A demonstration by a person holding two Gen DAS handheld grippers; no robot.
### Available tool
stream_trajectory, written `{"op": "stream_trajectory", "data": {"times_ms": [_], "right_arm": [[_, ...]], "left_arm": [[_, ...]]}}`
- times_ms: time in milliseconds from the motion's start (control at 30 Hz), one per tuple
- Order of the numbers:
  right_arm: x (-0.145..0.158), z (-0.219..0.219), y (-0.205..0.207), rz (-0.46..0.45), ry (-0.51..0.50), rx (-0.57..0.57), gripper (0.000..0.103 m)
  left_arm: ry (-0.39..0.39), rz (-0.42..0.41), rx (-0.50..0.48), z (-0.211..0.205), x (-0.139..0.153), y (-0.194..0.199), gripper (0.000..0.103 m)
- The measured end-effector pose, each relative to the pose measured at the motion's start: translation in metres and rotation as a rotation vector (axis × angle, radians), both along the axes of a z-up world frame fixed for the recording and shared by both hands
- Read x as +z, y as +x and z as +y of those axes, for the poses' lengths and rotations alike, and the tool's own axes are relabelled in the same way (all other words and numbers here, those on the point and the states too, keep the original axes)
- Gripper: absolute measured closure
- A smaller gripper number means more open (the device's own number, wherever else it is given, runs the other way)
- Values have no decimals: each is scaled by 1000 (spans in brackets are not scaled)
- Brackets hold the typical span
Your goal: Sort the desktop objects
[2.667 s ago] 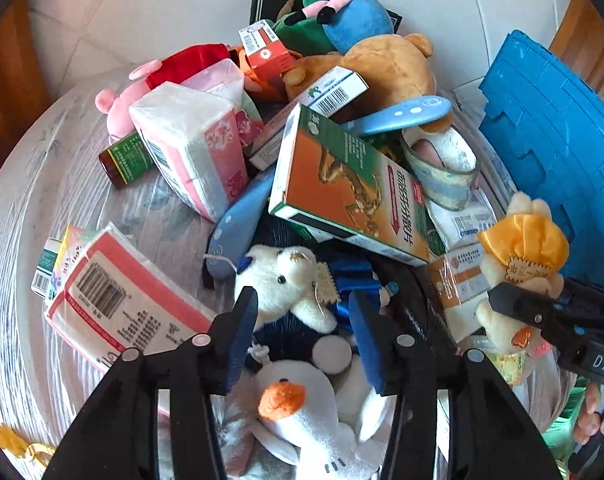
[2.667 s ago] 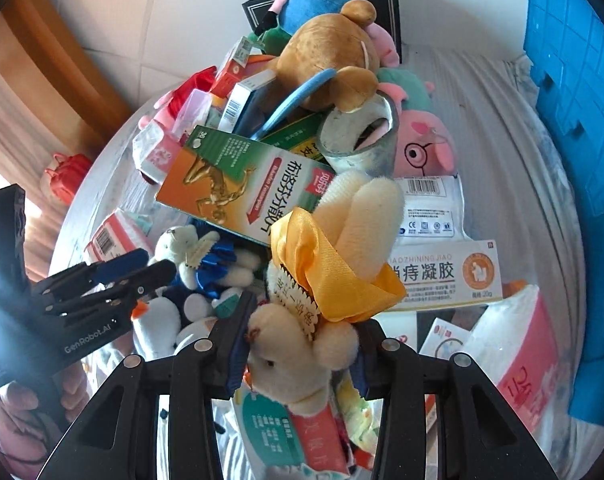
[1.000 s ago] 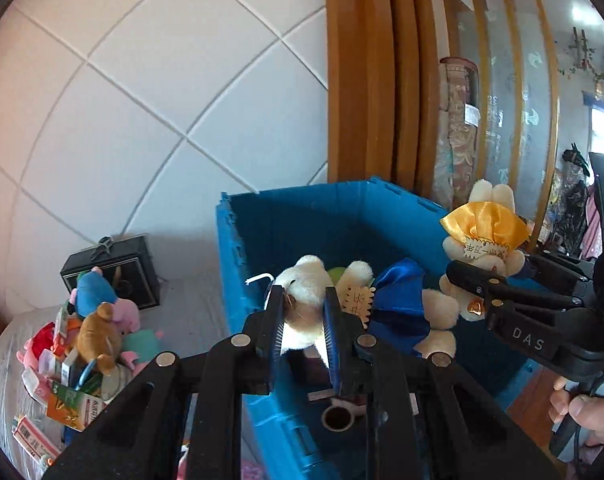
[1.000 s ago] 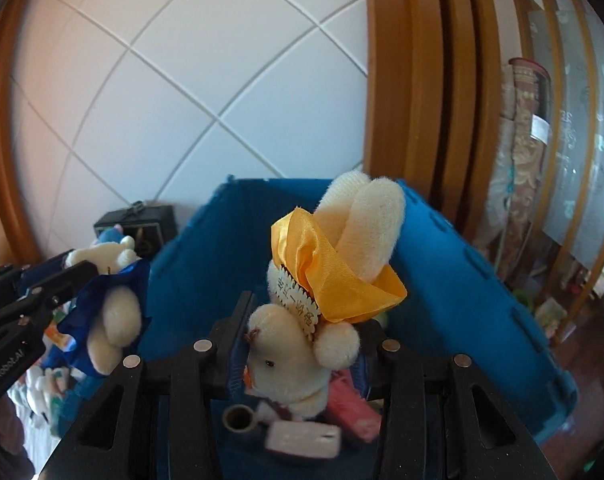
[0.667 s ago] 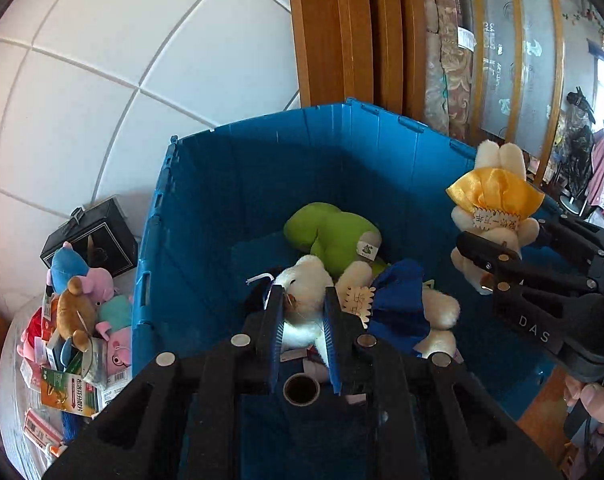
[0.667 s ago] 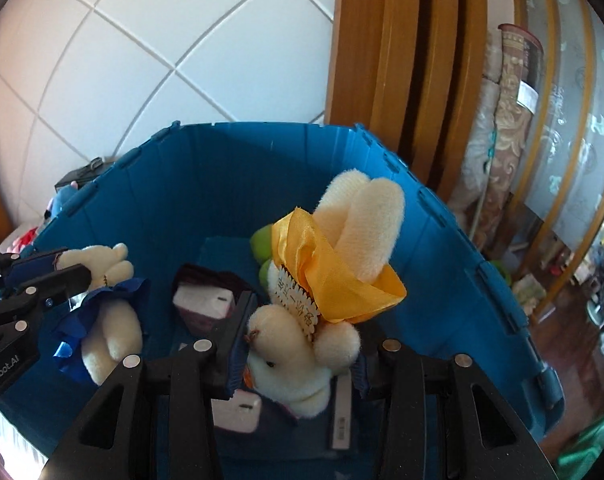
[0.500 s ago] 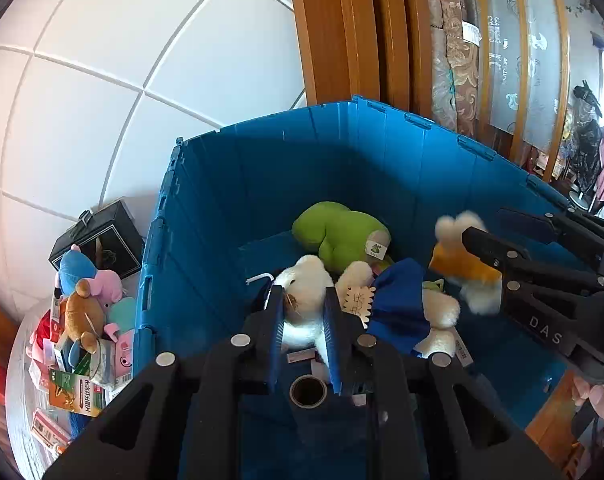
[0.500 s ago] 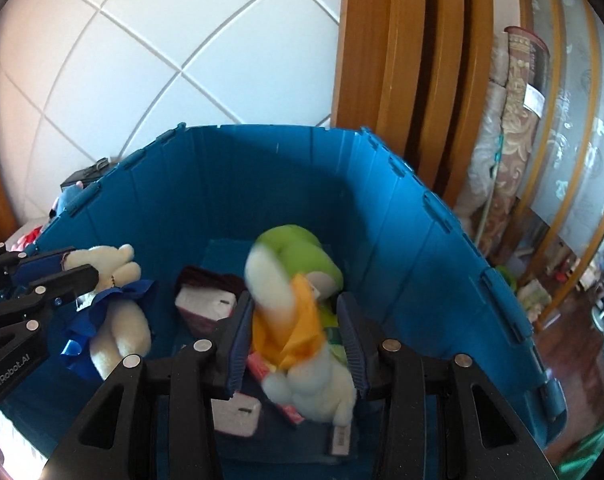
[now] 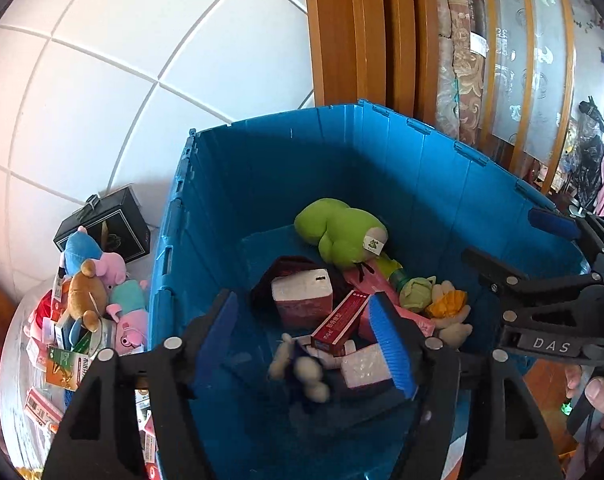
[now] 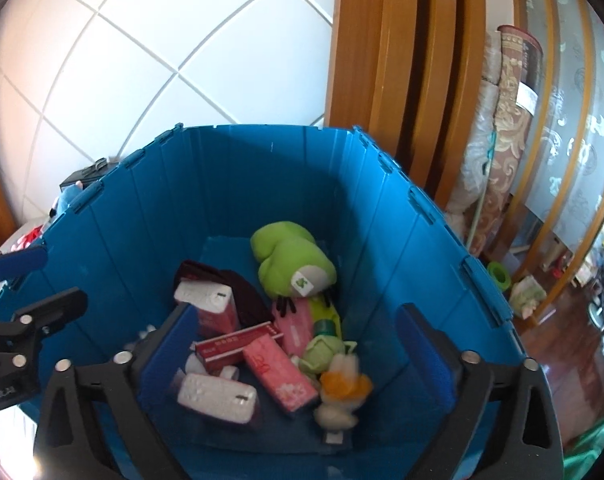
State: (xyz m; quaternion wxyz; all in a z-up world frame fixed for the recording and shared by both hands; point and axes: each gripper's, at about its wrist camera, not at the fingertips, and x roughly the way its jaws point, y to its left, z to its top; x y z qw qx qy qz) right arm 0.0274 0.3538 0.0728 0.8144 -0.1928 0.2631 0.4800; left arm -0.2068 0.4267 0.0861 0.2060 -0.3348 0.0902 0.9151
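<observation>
Both grippers hover open and empty over a blue crate (image 9: pixel 285 168) (image 10: pixel 261 168). My left gripper (image 9: pixel 308 340) has its jaws wide; a white bear in a blue dress (image 9: pixel 302 368) is blurred just below it, inside the crate. My right gripper (image 10: pixel 297 344) is wide open too; the cream rabbit with a yellow-orange bow (image 10: pixel 342 392) (image 9: pixel 448 312) lies on the crate floor. The crate also holds a green plush (image 10: pixel 289 264) (image 9: pixel 342 232), tissue packs (image 10: pixel 217 396), a red box (image 10: pixel 237 344) and a pink pack (image 10: pixel 279 376).
A round table (image 9: pixel 21 380) left of the crate carries a pile of plush toys (image 9: pixel 89 284), boxes (image 9: pixel 67 364) and a black case (image 9: pixel 105 224). White tiled wall behind; wooden door frame (image 10: pixel 382 80) and rolled rugs (image 10: pixel 498 128) to the right.
Both grippers carried their plush toys from the table pile to over the crate and opened. The rabbit dropped first and lies inside; the bear has just left the left gripper.
</observation>
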Motion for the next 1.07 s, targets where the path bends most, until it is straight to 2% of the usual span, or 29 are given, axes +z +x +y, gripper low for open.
{"op": "stream_trajectory", "data": {"times_ms": [167,267,367,467,600,1067], "right_arm": [[7,-8,1,66,-31,4,0],[11,-11,5,118,-59,4,0],[11,-13,4,86,-89,-19,0],[12,-15,-2,58,-112,-18,0],[8,-16,-10,30,-137,-11,0],[7,-19,-12,53,-104,2,0]], "left_arm": [[-19,-3,13,-6,7,11,33],[-3,-55,-13,-8,8,14,33],[29,-105,-24,-10,8,14,33],[13,-78,-2,-11,9,17,33],[49,-70,11,-15,10,20,33],[43,-39,28,-17,10,28,33]]}}
